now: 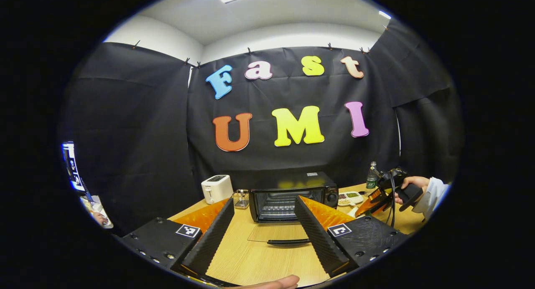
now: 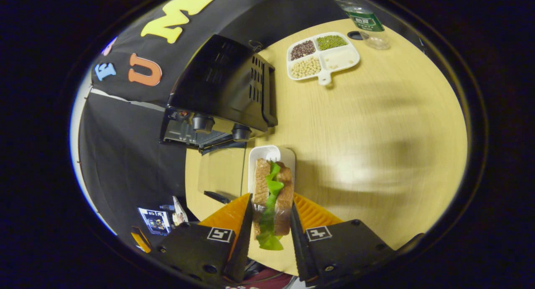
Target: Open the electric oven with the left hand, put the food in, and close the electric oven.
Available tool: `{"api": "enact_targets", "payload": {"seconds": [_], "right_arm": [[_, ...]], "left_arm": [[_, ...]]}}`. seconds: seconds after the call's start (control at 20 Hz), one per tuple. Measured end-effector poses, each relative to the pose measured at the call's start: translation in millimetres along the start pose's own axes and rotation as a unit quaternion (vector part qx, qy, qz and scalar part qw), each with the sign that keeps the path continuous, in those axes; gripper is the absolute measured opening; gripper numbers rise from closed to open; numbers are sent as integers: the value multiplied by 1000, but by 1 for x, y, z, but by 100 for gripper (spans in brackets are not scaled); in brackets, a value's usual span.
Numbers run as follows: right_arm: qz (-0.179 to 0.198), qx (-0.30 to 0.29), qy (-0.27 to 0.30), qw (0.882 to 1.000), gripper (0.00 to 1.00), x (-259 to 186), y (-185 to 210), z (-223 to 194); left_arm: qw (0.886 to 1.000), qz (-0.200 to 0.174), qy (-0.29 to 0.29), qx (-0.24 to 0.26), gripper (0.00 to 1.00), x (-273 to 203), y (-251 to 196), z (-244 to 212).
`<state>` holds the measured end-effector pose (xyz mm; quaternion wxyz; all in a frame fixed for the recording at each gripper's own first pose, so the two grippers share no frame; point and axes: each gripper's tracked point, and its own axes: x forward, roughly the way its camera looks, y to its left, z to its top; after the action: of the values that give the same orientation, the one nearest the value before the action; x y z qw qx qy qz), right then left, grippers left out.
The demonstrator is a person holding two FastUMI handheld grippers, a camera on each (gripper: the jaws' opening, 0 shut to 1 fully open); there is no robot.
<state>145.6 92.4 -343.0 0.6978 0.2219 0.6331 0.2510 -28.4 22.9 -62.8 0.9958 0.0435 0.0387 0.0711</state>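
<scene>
The black electric oven [image 1: 292, 195] stands at the back of the wooden table with its glass door [image 1: 278, 234] folded flat toward me, handle nearest, and the wire rack visible inside. My left gripper [image 1: 264, 202] hovers open in front of that door, holding nothing. In the right gripper view, my right gripper [image 2: 271, 201] is shut on a sandwich [image 2: 272, 188] of brown bread and green lettuce, just over a small white dish [image 2: 271, 154]. The oven [image 2: 221, 88] and its lowered door [image 2: 221, 172] lie ahead to the left. The right gripper [image 1: 382, 197] and its hand [image 1: 413, 184] appear right of the oven.
A white toaster [image 1: 216, 187] and a small wire holder [image 1: 241, 198] stand left of the oven. A white divided tray [image 2: 324, 57] of beans and grains and a clear bottle [image 2: 363, 19] sit at the far right. A fingertip [image 1: 276, 282] shows at the bottom edge.
</scene>
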Motion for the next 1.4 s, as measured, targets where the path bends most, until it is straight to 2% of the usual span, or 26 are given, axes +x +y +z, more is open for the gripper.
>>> {"api": "enact_targets", "payload": {"seconds": [0.1, 0.35, 0.4, 0.45, 0.7, 0.8, 0.85, 0.9, 1.0, 1.4], "right_arm": [[1, 2, -4, 1000, 42, -3, 2, -2], [-3, 3, -19, 1000, 39, -12, 9, -14], [-4, 3, -28, 1000, 42, -16, 12, -17], [-6, 3, -39, 999, 39, -23, 13, -18], [-7, -9, -97, 995, 39, -50, 39, -37], [2, -12, -116, 993, 39, -56, 53, -48], [2, -17, -126, 992, 42, -58, 58, -54], [2, -22, -136, 990, 39, -59, 63, -60], [7, -28, -155, 987, 39, -56, 76, -71], [85, 7, -203, 975, 39, -6, 154, -100]], "left_arm": [[1000, 5, 1, -4, 95, -3, 5, -2], [1000, 3, 1, -19, 95, -16, 15, -3], [1000, 2, 1, -22, 95, -18, 17, -4], [1000, -1, -1, -26, 95, -21, 18, -4], [999, -19, -9, -39, 95, -31, 28, -5], [999, -25, -12, -45, 95, -34, 31, -6], [998, -30, -15, -48, 95, -35, 33, -7], [998, -33, -17, -50, 95, -37, 36, -7], [998, -37, -20, -53, 95, -39, 41, -8], [996, -53, -23, -65, 95, -32, 65, -13]]}}
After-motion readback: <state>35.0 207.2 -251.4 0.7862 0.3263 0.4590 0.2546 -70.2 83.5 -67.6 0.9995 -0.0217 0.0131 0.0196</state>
